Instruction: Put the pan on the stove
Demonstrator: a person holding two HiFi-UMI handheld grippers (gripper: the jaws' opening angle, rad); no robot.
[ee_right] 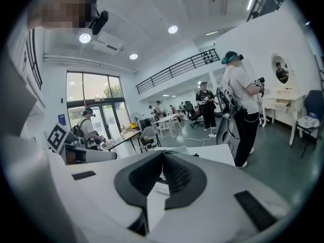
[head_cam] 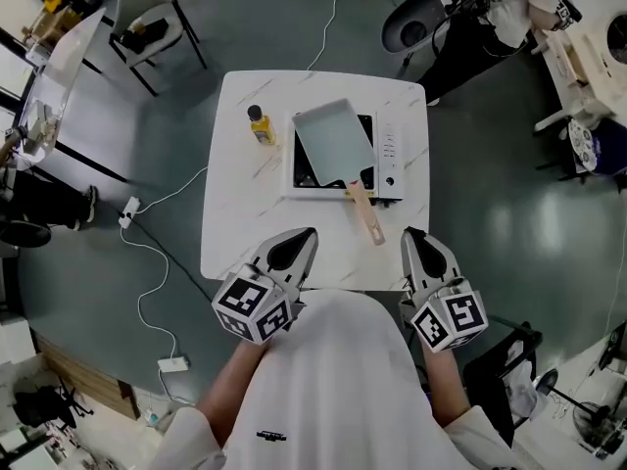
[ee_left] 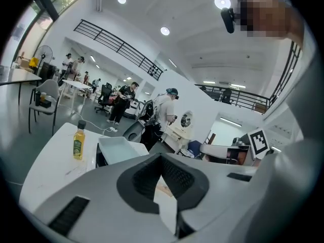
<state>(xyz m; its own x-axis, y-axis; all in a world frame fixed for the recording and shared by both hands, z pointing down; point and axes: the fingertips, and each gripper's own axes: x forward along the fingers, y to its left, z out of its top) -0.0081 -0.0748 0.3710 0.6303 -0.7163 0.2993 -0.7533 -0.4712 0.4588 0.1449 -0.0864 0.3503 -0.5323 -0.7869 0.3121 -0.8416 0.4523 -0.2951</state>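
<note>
My left gripper (head_cam: 305, 236) and my right gripper (head_cam: 413, 235) are both pressed together with nothing between the jaws. Each gripper view shows the dark pads meeting along one line and only the tabletop beyond them. I hold them close to my body at the near edge of the white table (head_cam: 235, 233), apart from each other and well short of anything on it. Further out, the pan (head_cam: 333, 143) lies on the stove (head_cam: 390, 155) in the middle of the table, its square grey body covering most of the dark cooktop and sitting a little askew. Its wooden handle (head_cam: 364, 213) sticks out past the stove's front edge towards my right gripper. A bottle of oil (head_cam: 261, 125) stands just beside the stove on the left. By the look of it the pan is already where the task wants it. If I had to shift it, I would expect a stiff, fairly heavy thing with its weight far from the handle. The bare wood should slip less than the smooth rim, so I would pinch the handle close to the pan body to keep it from tipping.
</note>
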